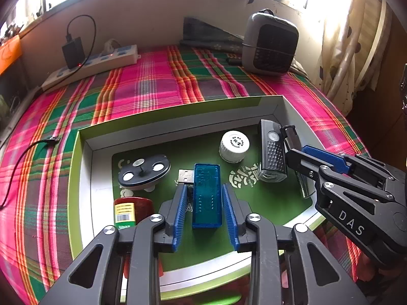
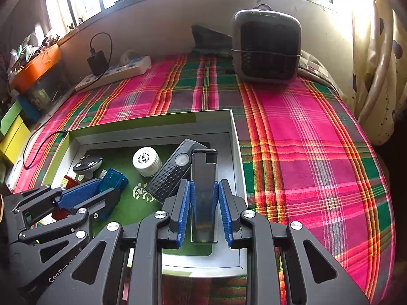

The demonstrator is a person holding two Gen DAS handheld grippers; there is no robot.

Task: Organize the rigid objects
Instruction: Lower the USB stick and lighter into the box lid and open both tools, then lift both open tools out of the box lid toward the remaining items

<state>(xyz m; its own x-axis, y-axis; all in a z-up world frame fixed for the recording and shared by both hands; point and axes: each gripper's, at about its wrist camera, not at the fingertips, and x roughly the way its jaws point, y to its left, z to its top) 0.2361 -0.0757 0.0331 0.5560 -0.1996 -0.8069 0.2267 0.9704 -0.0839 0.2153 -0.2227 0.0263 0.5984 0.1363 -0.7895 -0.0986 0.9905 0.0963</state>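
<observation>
In the box [image 1: 278, 106] on the bed, the blue USB stick [image 1: 206, 195] lies lengthwise between the open left claw [image 1: 204, 200], untouched. The right claw [image 2: 203, 200], also spread, straddles the dark lighter [image 2: 204, 193], parallel to its fingers.

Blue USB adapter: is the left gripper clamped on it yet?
Not yet. The left gripper is open around the blue USB adapter, with gaps at both pads; it lies flat in the tray.
</observation>
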